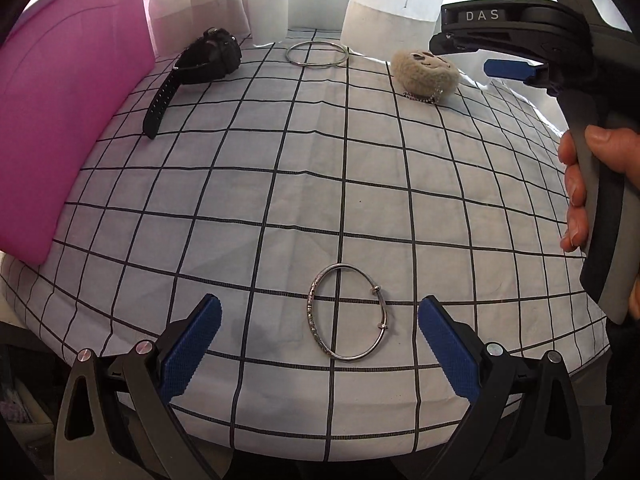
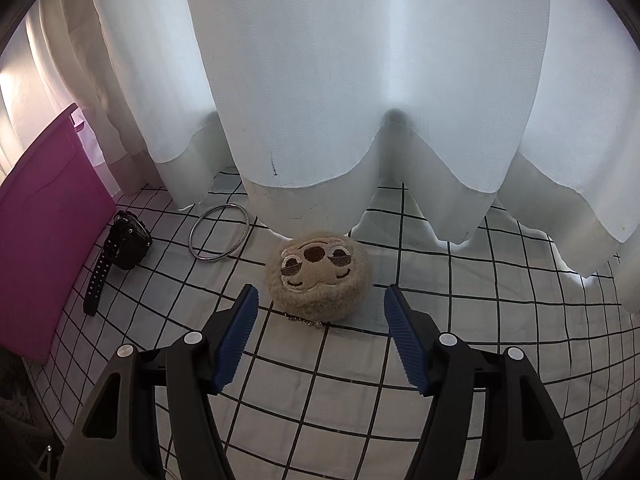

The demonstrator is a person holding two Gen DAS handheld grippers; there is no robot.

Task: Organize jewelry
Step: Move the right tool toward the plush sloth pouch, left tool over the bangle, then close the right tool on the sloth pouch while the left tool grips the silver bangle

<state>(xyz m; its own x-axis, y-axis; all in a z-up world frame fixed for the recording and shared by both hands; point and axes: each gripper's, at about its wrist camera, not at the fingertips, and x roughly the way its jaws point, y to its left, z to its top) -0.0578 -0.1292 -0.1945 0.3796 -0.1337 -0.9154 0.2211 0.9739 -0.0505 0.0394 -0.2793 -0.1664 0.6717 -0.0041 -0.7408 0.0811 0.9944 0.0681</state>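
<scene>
White curtains [image 2: 360,80] hang down to the far edge of a surface covered by a white cloth with a black grid [image 1: 280,200]. Along its left edge stands a pink box [image 1: 60,120]. Near the far left corner, just beside the box, lies a black watch [image 1: 200,68] with its strap stretched toward the near edge. A tan plush charm with a stitched face [image 2: 316,276] sits near the far edge toward the right, a short bead chain at its base. A plain silver bangle [image 1: 317,54] lies flat at the far edge between the watch and the charm. A silver bracelet with two beads [image 1: 346,312] lies close to the near edge. The left gripper [image 1: 320,344] stands with jaws wide apart, the bracelet between them, untouched. The right gripper [image 2: 320,340], held by a hand [image 1: 596,184], hangs with jaws apart just short of the charm, gripping nothing.
</scene>
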